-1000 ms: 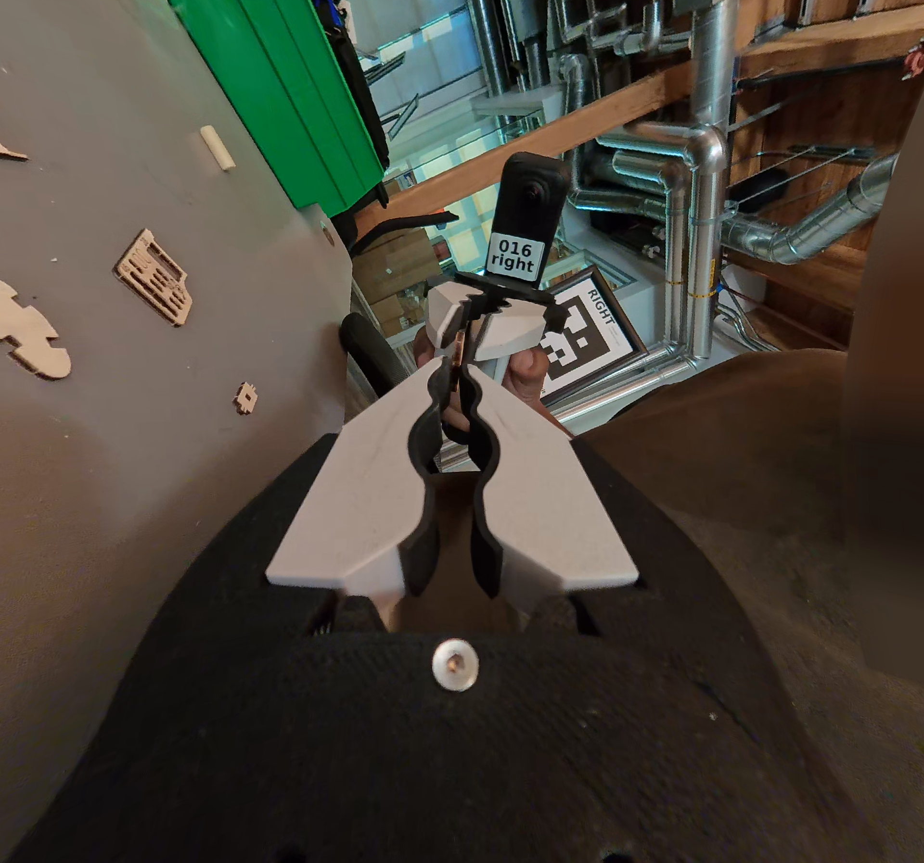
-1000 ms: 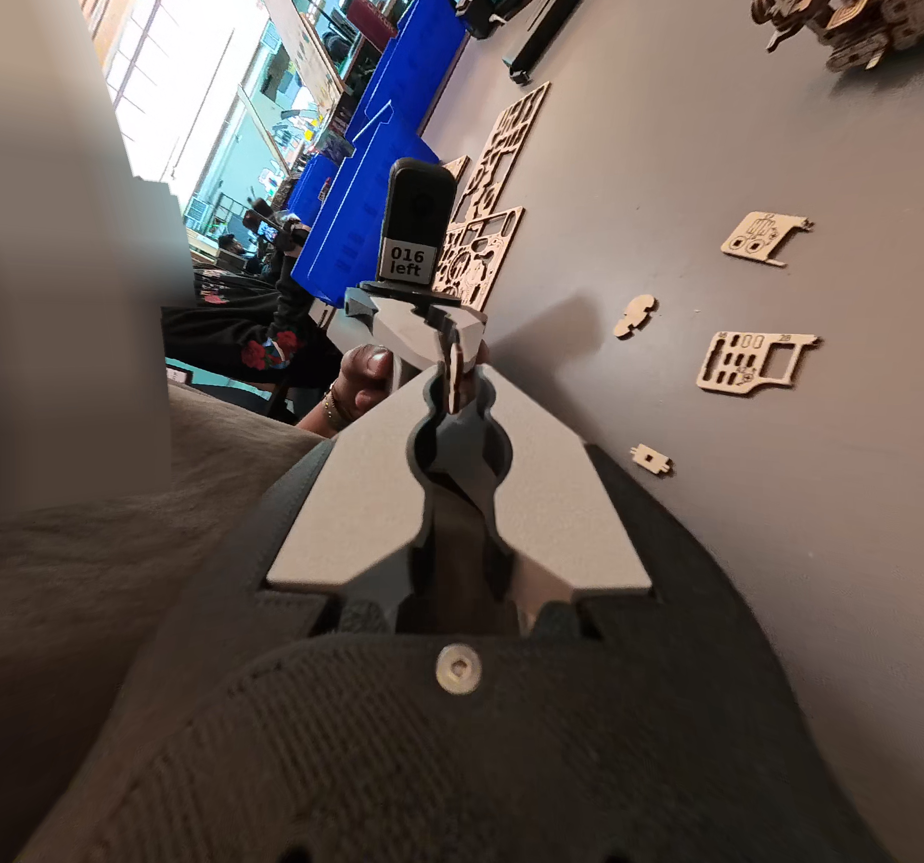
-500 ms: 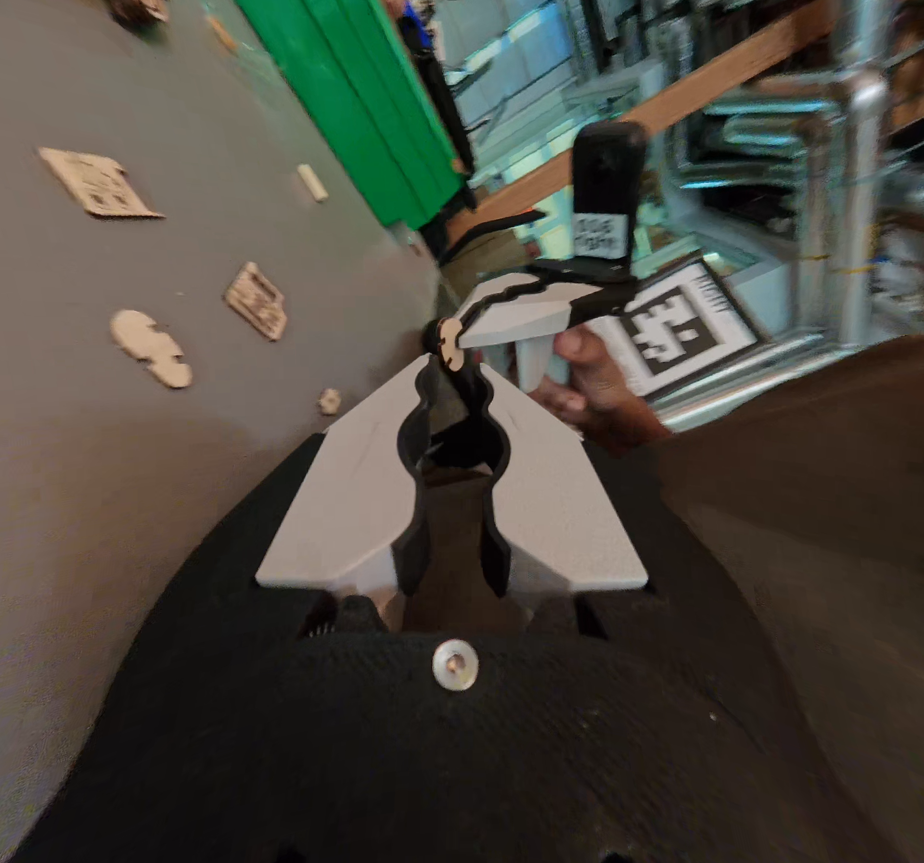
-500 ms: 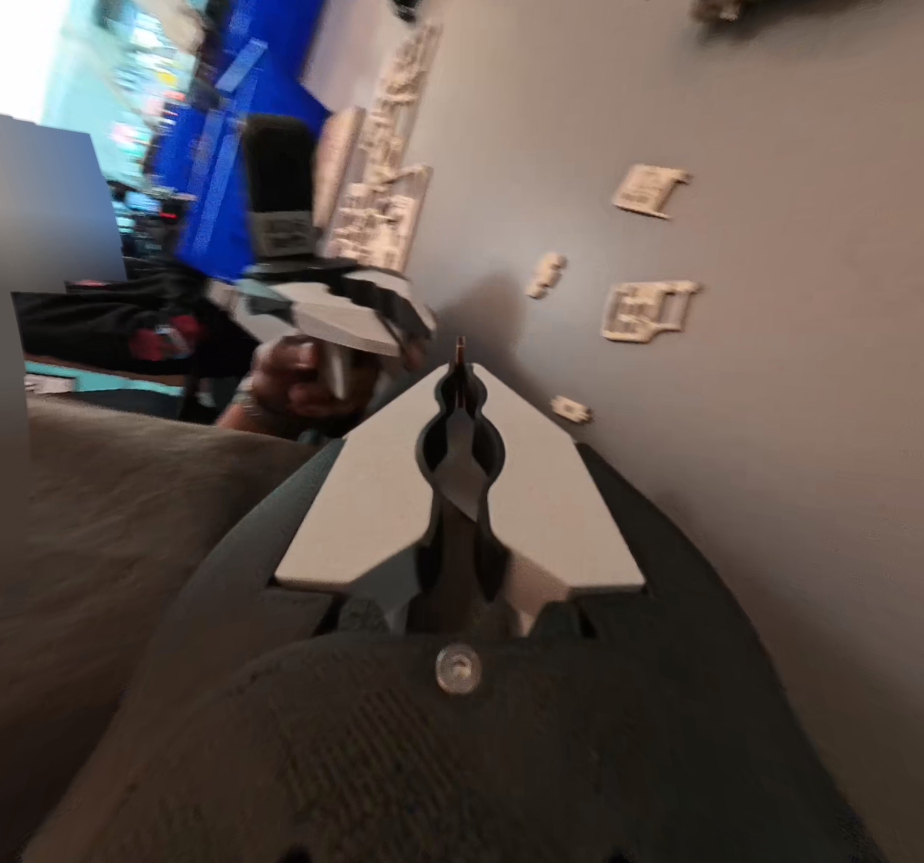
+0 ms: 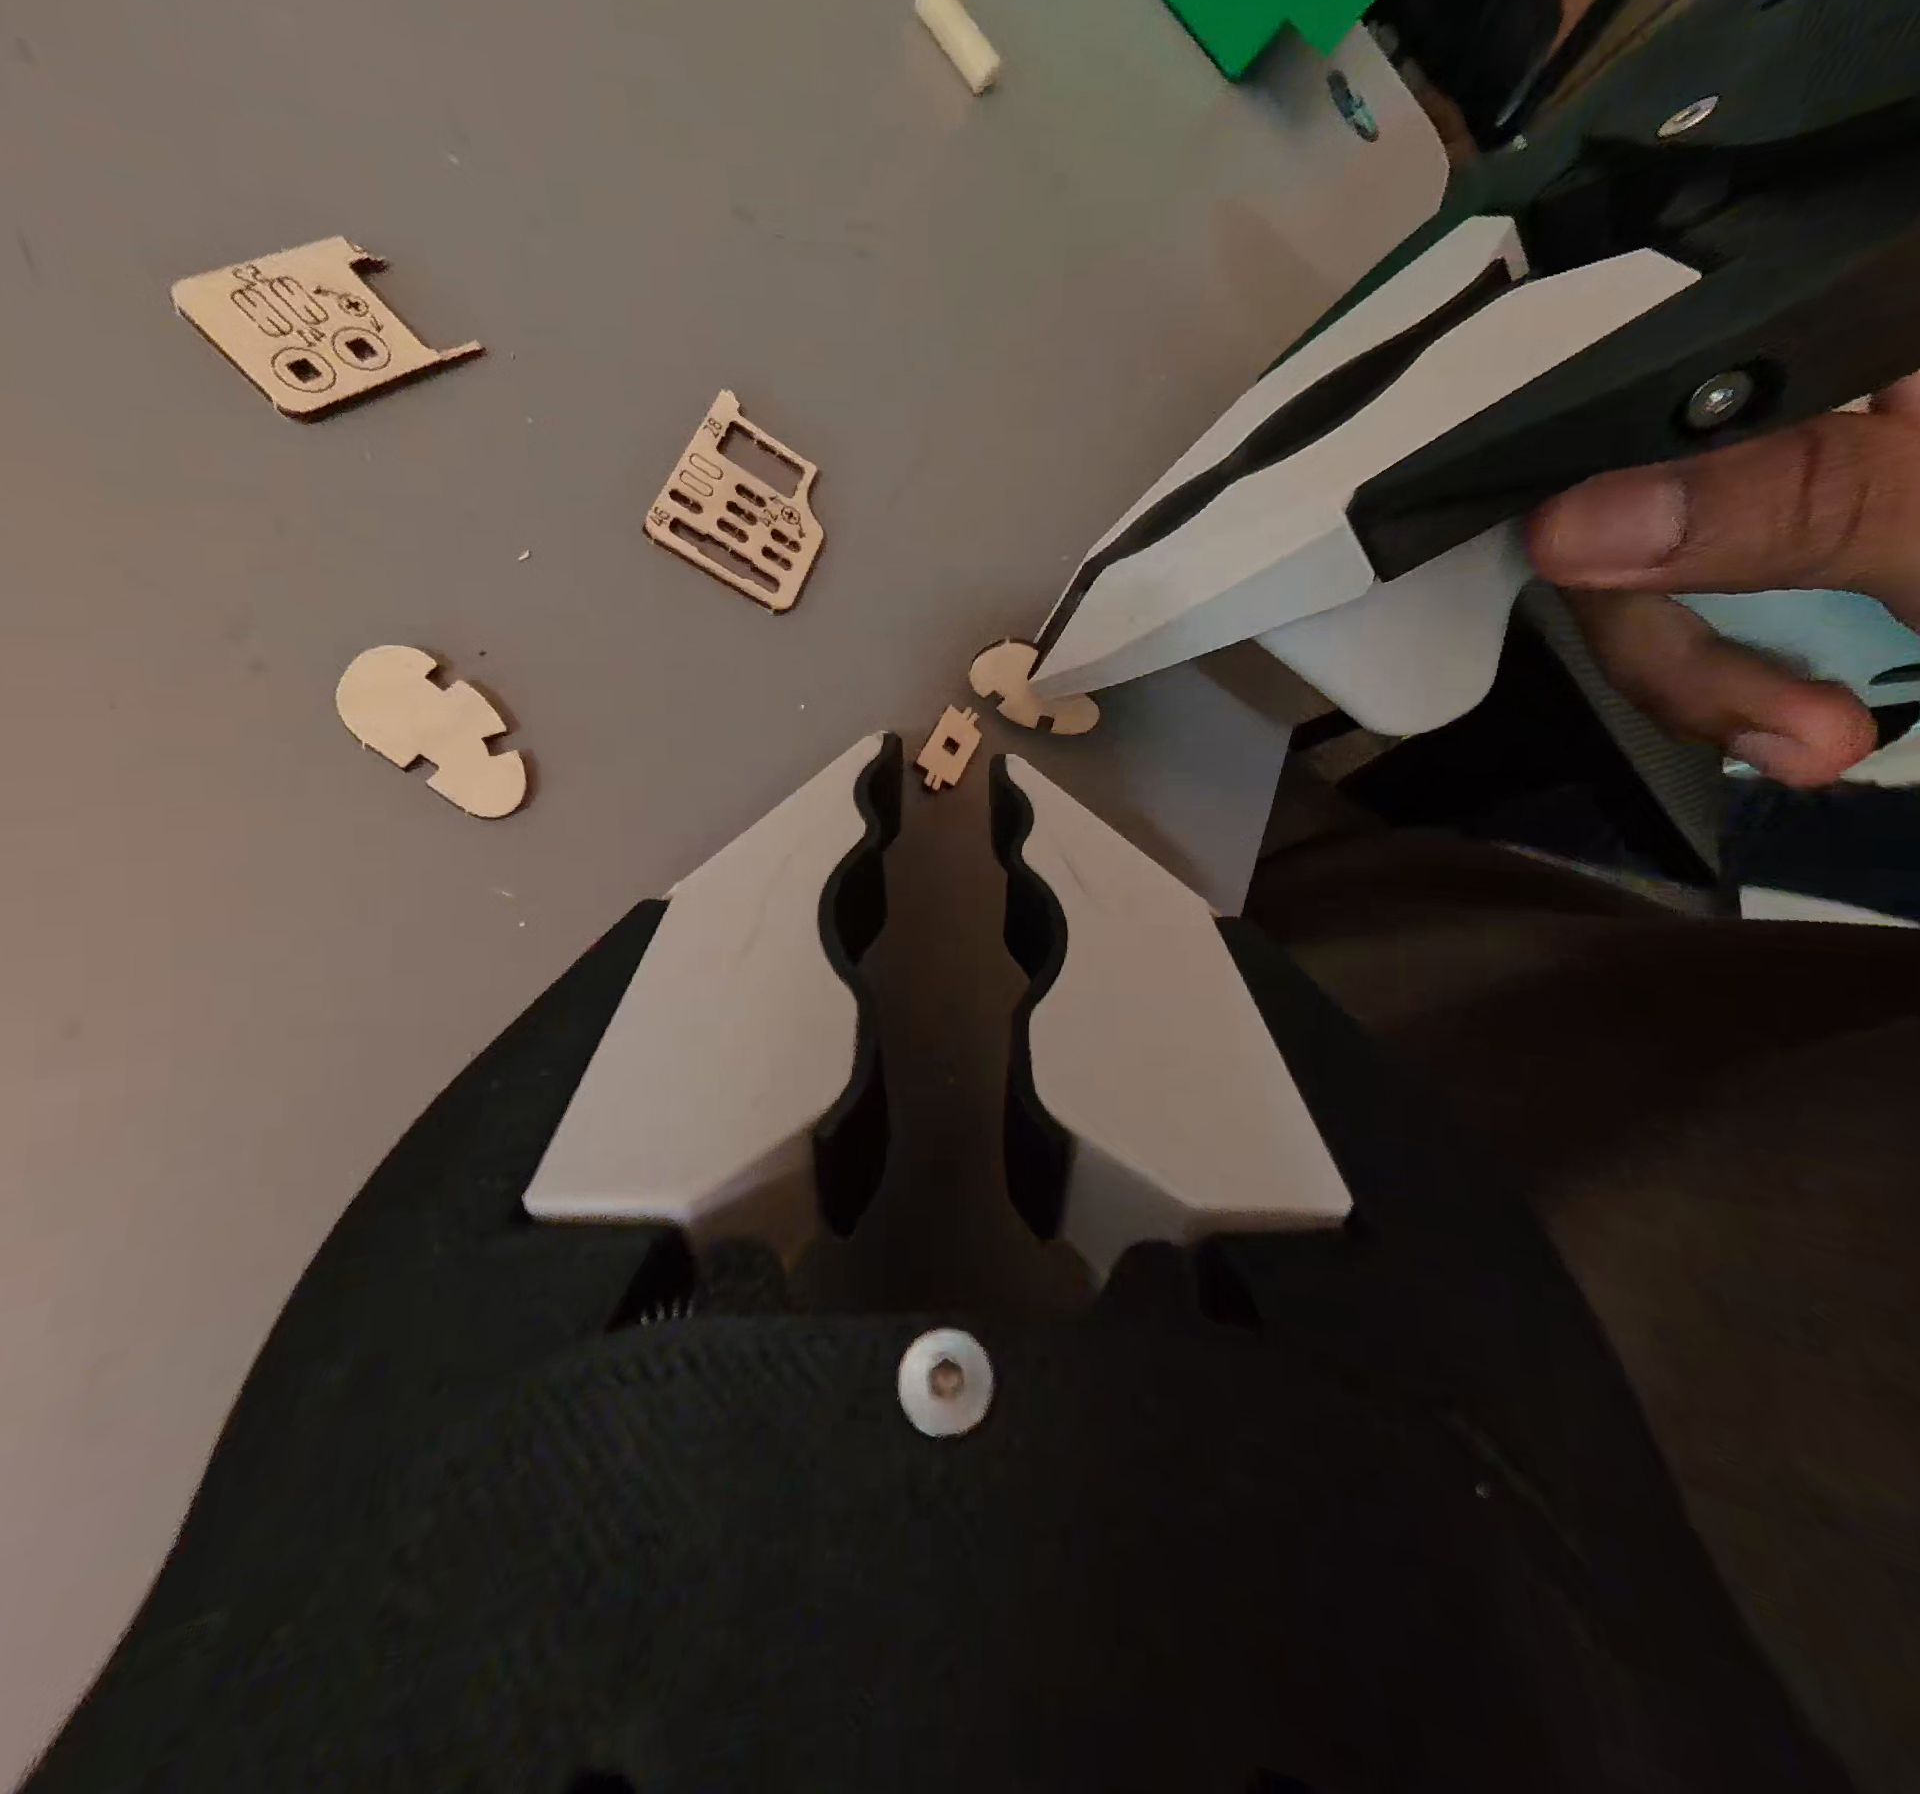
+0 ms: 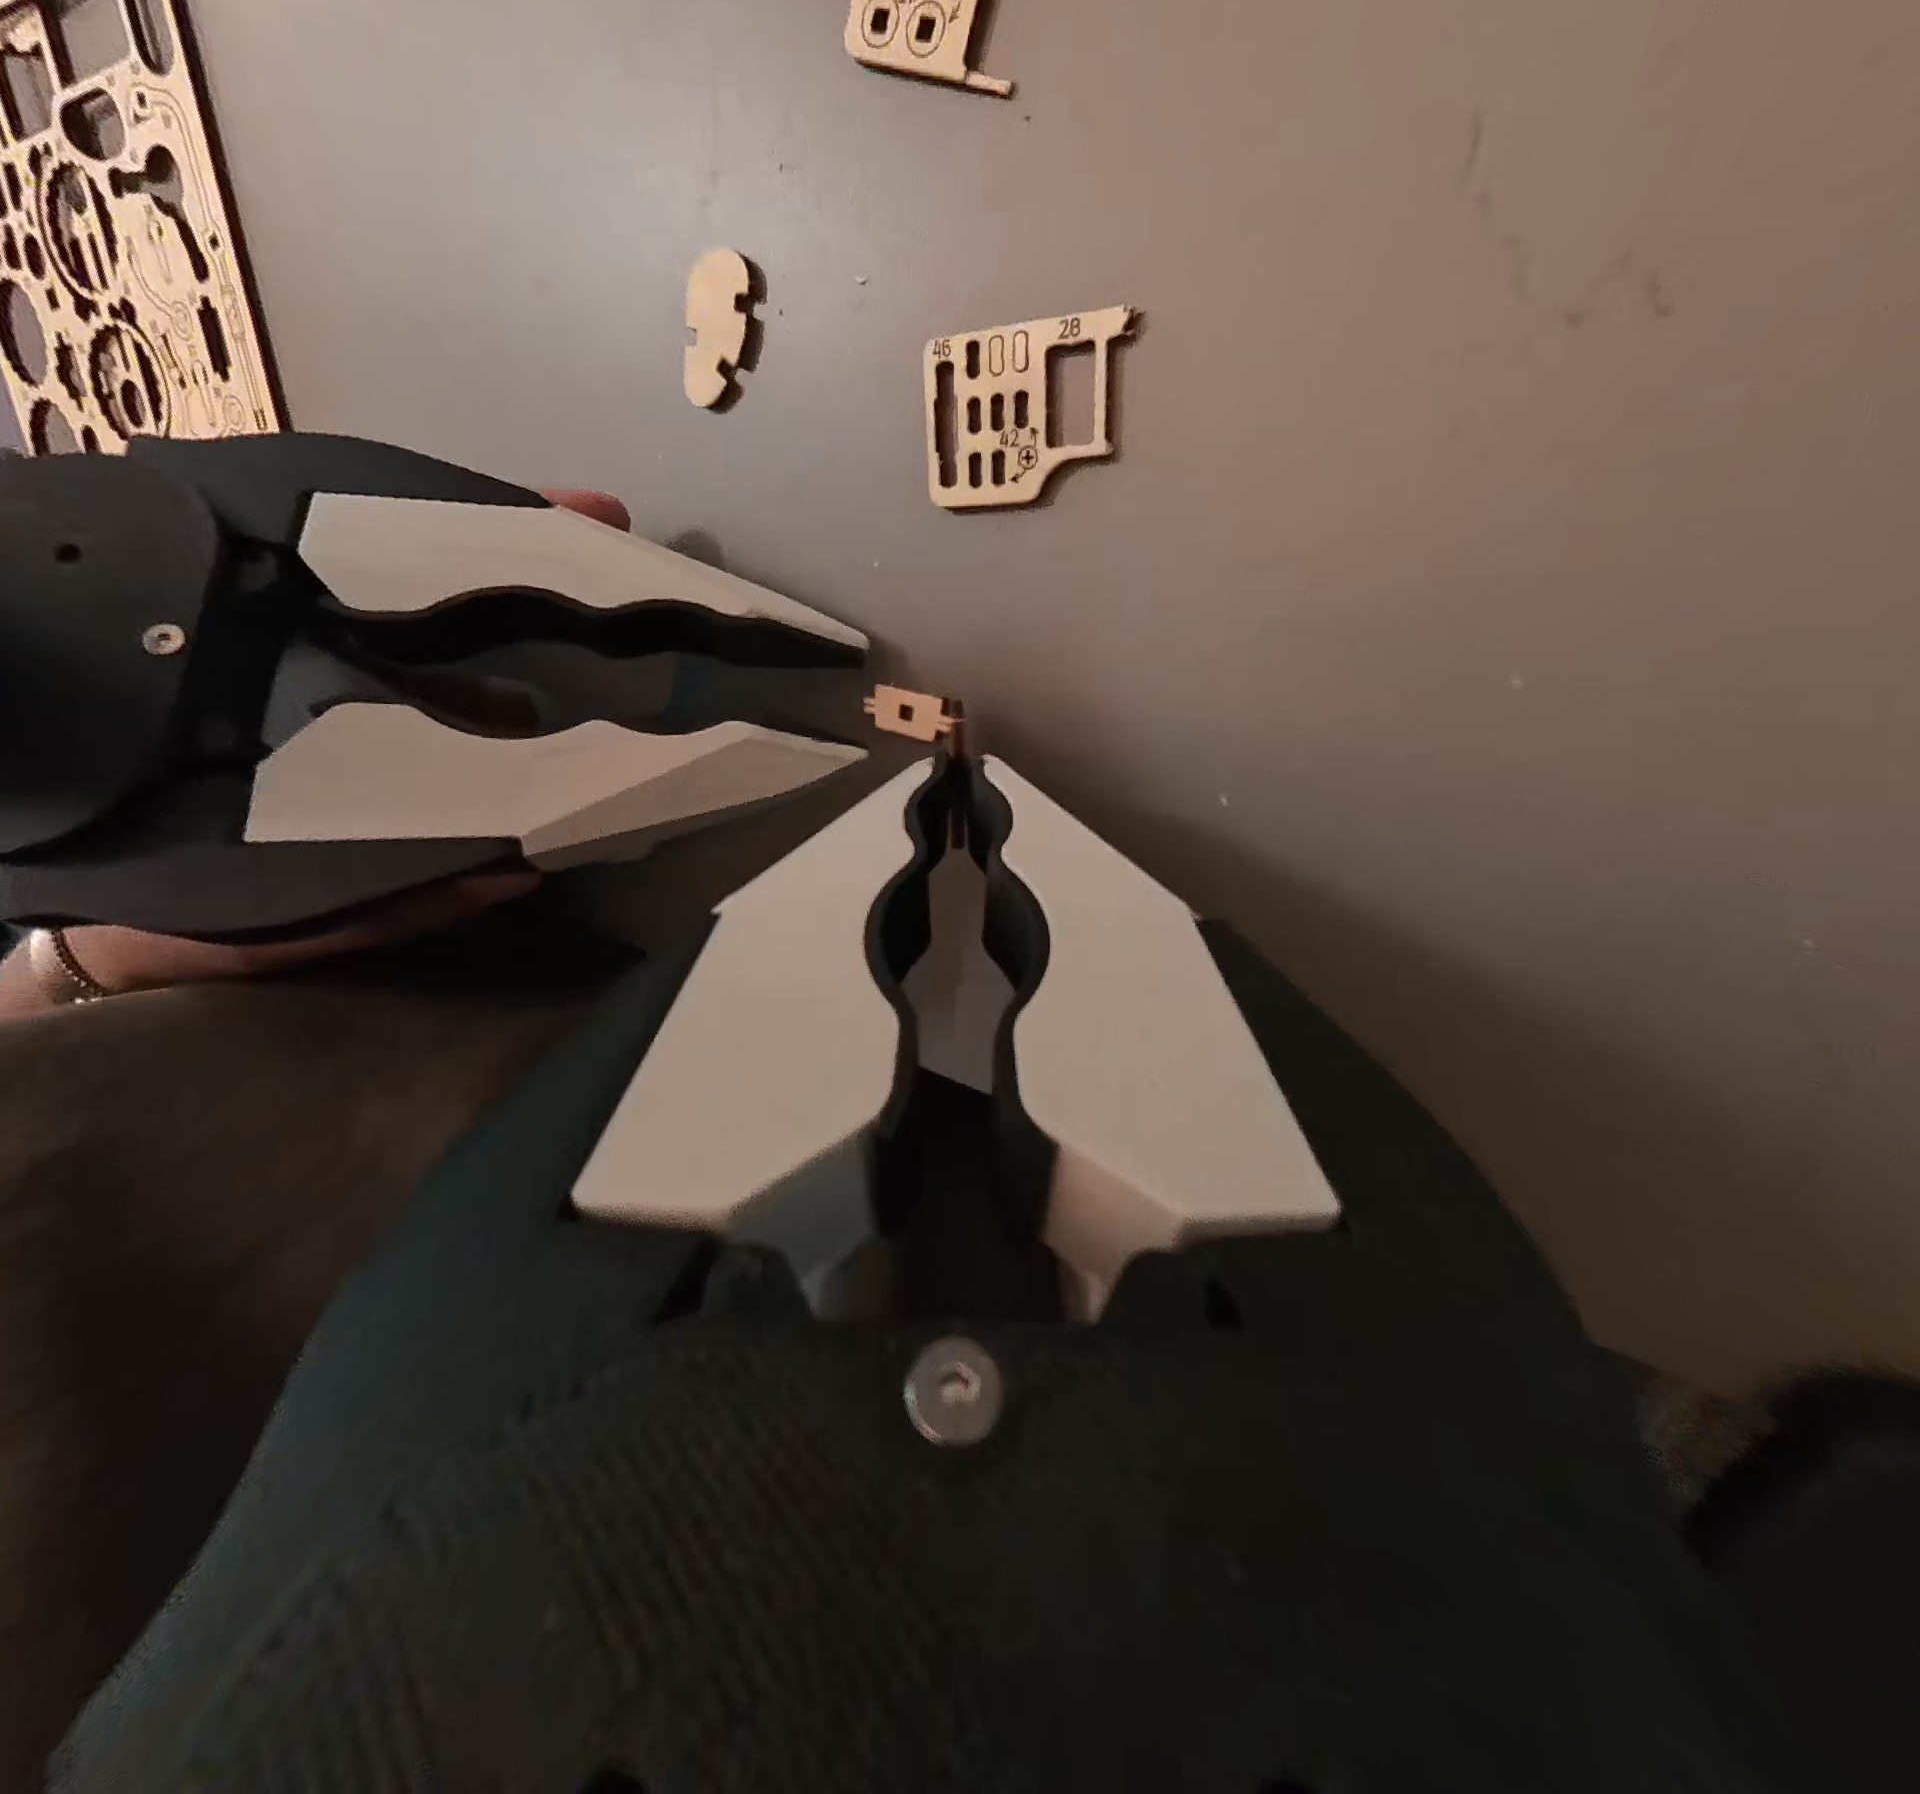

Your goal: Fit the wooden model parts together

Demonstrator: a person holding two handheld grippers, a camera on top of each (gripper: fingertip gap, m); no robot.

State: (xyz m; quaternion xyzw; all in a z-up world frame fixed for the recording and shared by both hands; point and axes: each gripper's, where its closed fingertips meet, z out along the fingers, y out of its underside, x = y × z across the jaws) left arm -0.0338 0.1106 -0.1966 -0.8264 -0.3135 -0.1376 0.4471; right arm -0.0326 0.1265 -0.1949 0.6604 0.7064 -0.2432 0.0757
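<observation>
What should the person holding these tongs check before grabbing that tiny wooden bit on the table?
1. Left gripper open: ok.
2. Tiny wooden bit between the left fingertips: not ok, it lies just ahead of them.
3. Right gripper firmly shut on the rounded notched piece: ok.
4. Rounded piece clear of the tiny bit: cannot tell, they sit very close.
5. Other loose parts out of the way: ok, the slotted panel lies well apart.
</observation>
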